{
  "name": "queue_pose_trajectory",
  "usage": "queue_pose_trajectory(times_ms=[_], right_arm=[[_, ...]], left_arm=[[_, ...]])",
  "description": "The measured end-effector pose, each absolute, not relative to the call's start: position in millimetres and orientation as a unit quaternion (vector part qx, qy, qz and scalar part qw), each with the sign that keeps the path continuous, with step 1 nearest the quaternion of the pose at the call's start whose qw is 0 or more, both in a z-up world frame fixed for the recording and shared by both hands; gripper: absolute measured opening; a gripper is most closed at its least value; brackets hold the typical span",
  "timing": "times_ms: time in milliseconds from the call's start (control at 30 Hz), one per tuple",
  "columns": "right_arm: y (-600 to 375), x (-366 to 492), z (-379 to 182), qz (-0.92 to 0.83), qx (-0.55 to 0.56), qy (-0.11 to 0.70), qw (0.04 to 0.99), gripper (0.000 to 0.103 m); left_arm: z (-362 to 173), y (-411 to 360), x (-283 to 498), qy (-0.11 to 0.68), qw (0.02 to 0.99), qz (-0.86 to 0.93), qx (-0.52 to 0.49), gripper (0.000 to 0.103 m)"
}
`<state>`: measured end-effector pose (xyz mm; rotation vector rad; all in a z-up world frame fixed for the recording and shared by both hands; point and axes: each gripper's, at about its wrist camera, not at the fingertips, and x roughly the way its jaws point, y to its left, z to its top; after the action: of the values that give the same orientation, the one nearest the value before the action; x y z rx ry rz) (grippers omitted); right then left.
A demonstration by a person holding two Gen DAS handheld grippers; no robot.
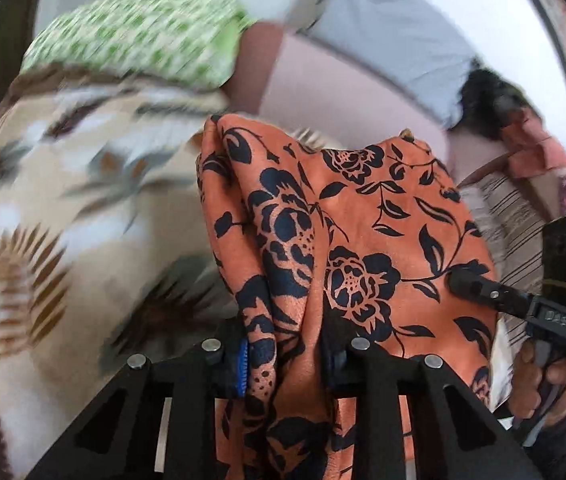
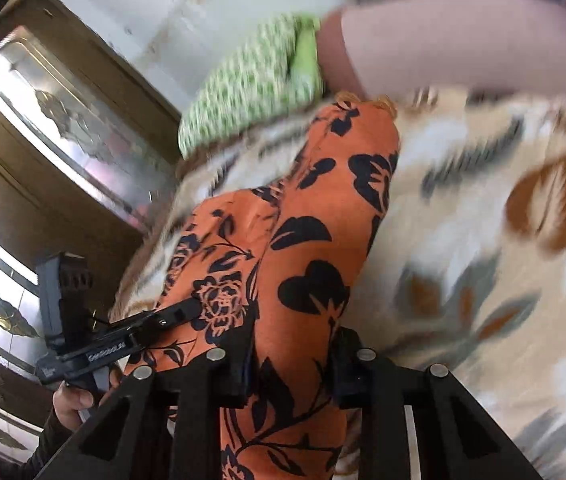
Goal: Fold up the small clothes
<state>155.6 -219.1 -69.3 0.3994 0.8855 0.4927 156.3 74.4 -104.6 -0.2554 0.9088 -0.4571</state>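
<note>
Left wrist view, my left gripper (image 1: 283,360) pinching orange floral garment (image 1: 363,220), right gripper (image 2: 291,364) pinching it too, leaf-print blanket (image 1: 83,200) at nine o'clock.

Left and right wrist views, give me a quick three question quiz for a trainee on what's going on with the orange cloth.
1. True or false: both grippers are shut on the orange floral cloth.
2. Multiple choice: what lies beyond the cloth at the far end of the patterned blanket? A) a green-and-white pillow B) a red bucket C) a laptop
3. Fill in: in the right wrist view, the left gripper meets the cloth on the picture's ____ side.

Key
1. True: the left gripper and the right gripper each clamp a bunch of it.
2. A, the green-and-white pillow.
3. Left.
</note>
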Motion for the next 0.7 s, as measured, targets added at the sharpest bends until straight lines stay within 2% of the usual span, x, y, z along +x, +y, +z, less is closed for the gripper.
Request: queue_pose_trajectory(times_ms=[67, 167, 233, 267, 300, 333, 400, 533, 567, 633, 700], right_arm=[[-253.1, 162.8, -67.5, 0.229, 0.208, 0.418, 0.854, 0.029], [-293.1, 175.4, -99.1, 0.217, 0.241, 0.425, 0.845, 0.03], [-304.5, 188.0, -140.0, 0.193, 0.265, 0.46, 0.825, 0.037], [-317.2, 192.0, -169.1, 0.153, 0.276, 0.493, 0.811, 0.04], [-323.5, 192.5, -187.5, 0.11, 0.268, 0.515, 0.807, 0.05], [-327.9, 189.3, -201.1, 0.077, 0.247, 0.532, 0.806, 0.06], [-332.4, 174.6, -196.1, 0.079, 0.248, 0.505, 0.823, 0.063], [-319.8, 153.6, -141.2, 0.09, 0.22, 0.428, 0.872, 0.063], [-311.3, 151.4, -126.8, 0.121, 0.228, 0.409, 0.875, 0.064], [-295.5, 153.4, -120.0, 0.177, 0.25, 0.4, 0.864, 0.075], [-281.1, 161.3, -140.3, 0.198, 0.264, 0.422, 0.844, 0.077]], left_arm=[[-100.3, 50.7, 169.0, 0.426, 0.866, -0.232, -0.122, 0.03], [-123.4, 16.6, 187.6, 0.447, 0.858, -0.229, -0.111, 0.035], [-154.3, -4.2, 198.7, 0.477, 0.847, -0.215, -0.092, 0.04], [-174.6, -12.0, 203.3, 0.496, 0.84, -0.202, -0.081, 0.048], [-194.8, -18.0, 206.7, 0.523, 0.829, -0.185, -0.062, 0.053], [-203.6, -17.2, 205.2, 0.533, 0.826, -0.175, -0.053, 0.064], [-194.4, -8.3, 194.4, 0.507, 0.844, -0.165, -0.061, 0.067], [-152.8, -9.4, 171.8, 0.443, 0.881, -0.168, -0.015, 0.07], [-144.2, -14.0, 169.3, 0.429, 0.887, -0.169, -0.004, 0.076], [-142.2, -17.7, 173.9, 0.422, 0.891, -0.167, 0.012, 0.079], [-165.1, -25.0, 183.5, 0.451, 0.879, -0.151, 0.03, 0.079]])
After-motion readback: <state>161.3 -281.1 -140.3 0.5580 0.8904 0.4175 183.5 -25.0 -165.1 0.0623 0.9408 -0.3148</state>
